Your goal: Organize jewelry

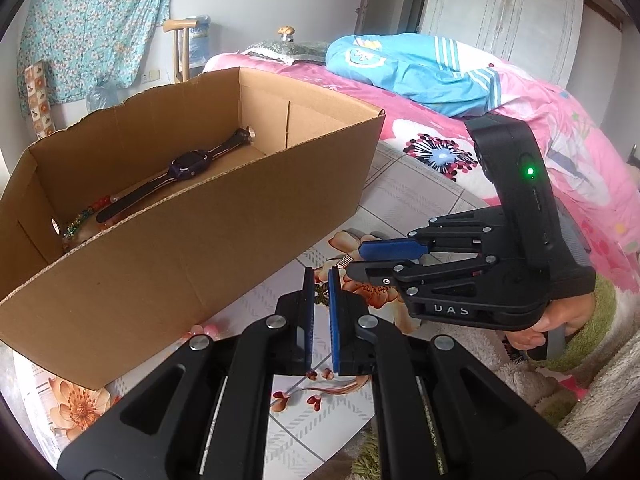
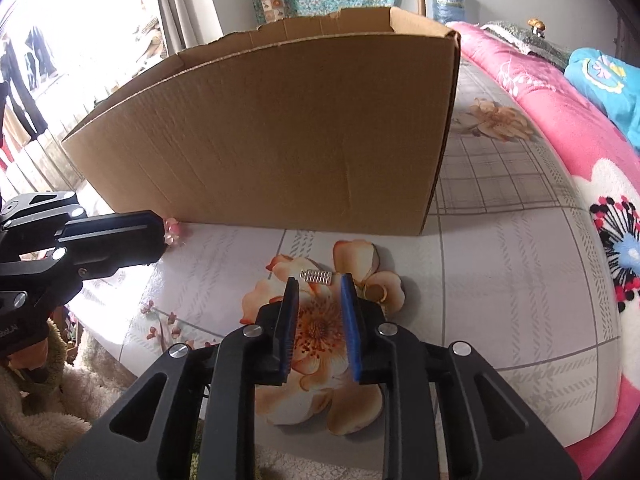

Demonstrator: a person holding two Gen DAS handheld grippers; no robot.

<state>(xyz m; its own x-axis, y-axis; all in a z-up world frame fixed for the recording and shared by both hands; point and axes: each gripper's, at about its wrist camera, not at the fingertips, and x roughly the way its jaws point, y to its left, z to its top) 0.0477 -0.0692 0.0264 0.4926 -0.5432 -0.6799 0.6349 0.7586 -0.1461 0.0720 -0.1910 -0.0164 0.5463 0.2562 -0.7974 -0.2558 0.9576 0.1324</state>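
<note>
An open cardboard box (image 1: pixel 192 248) stands on a floral cloth. Inside lie a dark watch (image 1: pixel 188 166) and colourful beaded bracelets (image 1: pixel 86 216). A small silver coiled piece (image 2: pixel 317 277) lies on the cloth just at the tips of my right gripper (image 2: pixel 319 282). That gripper is open and its pads do not press on the piece. A gold ring (image 2: pixel 376 292) rests beside its right finger. My left gripper (image 1: pixel 320 276) hovers shut and empty near the box's front wall. The right gripper (image 1: pixel 354 262) points at the coiled piece (image 1: pixel 344 262) from the right.
Pink beads (image 1: pixel 204 330) lie at the foot of the box, close to the left gripper (image 2: pixel 158 236). A pink floral quilt (image 1: pixel 540 128) and a blue cloth (image 1: pixel 420 68) lie behind. A hand (image 1: pixel 560 320) holds the right gripper. Fluffy fabric (image 2: pixel 36 412) borders the cloth's near edge.
</note>
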